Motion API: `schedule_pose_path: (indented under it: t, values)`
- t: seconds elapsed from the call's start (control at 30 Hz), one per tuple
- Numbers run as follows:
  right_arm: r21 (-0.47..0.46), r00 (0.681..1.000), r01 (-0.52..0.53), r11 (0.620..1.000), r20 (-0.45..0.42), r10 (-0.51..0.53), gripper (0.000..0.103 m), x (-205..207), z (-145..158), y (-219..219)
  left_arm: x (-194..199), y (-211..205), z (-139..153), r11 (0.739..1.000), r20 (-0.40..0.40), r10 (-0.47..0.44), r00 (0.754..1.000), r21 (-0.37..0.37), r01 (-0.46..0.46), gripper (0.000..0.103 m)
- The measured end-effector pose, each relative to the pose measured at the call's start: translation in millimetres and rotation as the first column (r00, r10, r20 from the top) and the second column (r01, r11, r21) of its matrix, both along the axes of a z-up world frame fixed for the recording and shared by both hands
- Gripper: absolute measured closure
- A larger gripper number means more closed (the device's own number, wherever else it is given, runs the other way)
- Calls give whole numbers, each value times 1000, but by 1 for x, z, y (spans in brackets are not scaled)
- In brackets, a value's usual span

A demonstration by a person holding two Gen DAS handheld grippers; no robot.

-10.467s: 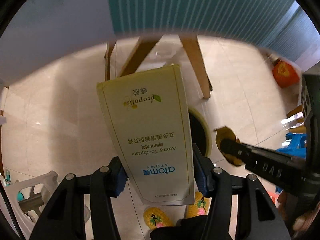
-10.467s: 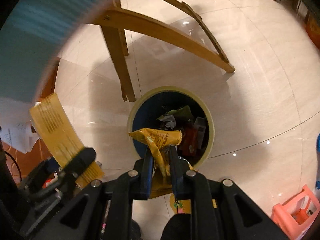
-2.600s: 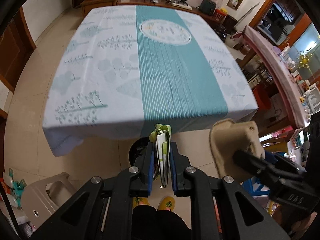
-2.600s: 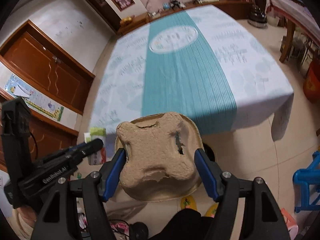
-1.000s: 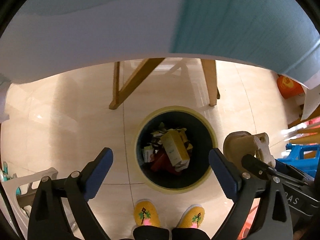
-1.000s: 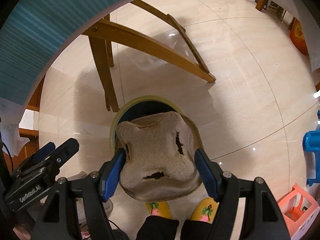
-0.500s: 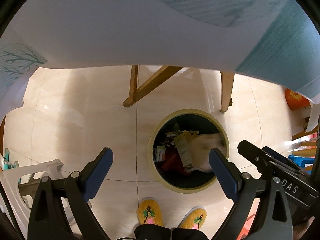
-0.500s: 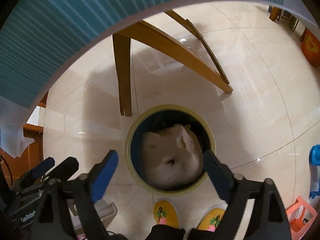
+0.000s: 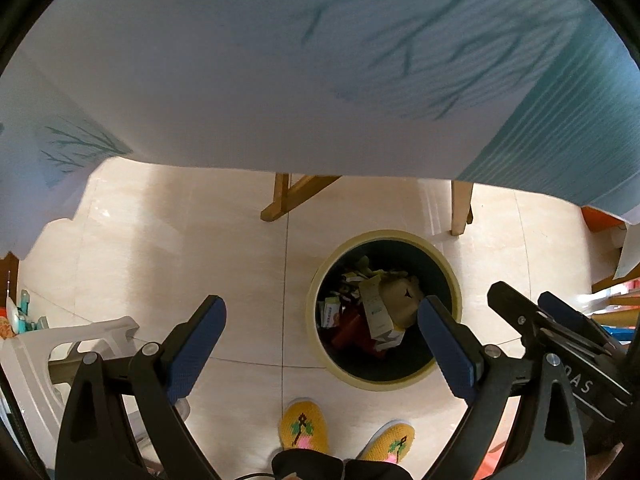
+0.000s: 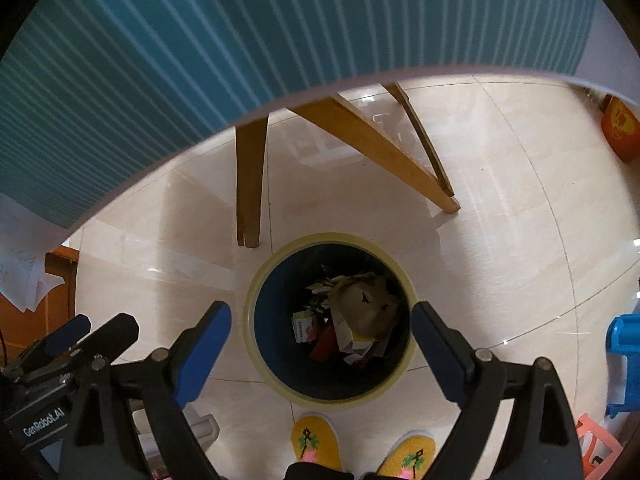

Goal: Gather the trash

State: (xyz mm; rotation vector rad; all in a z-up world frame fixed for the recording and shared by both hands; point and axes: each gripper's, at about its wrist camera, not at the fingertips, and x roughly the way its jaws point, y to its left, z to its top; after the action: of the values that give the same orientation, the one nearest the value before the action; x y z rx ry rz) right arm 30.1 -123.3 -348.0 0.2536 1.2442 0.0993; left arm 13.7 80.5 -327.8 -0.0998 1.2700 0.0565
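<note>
Pulp cup carrier (image 10: 366,310) lying atop trash inside the waste bin (image 10: 256,344); hovering above, left gripper (image 9: 322,350) and right gripper (image 10: 322,346), fingers spread, gripping nothing.

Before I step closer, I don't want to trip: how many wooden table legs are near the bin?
3 in the right wrist view: one upright post behind the bin, toward its left, and two slanted legs running back right. The tablecloth may hide more.
</note>
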Motion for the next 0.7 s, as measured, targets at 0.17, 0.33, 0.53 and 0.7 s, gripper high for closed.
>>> schedule_pose_path:
  t: [0.17, 0.33, 0.53, 0.7]
  values:
    - [-4, 1000, -3, 1000, 26, 3, 11, -5, 30, -4, -3, -3, 29, 1000, 17, -10, 1000, 13, 10, 7]
    - [17, 998, 13, 1000, 62, -14, 11, -12, 75, -14, -3, -7, 69, 1000, 49, -14, 999, 16, 13, 7]
    - [34, 995, 11, 999, 94, -14, 11, -16, 131, -17, -5, -12, 122, 1000, 69, -19, 997, 11, 18, 7]
    - [36, 990, 0, 999, 141, -5, 11, -20, 182, -21, -7, -21, 169, 999, 92, -32, 995, 28, 30, 7]
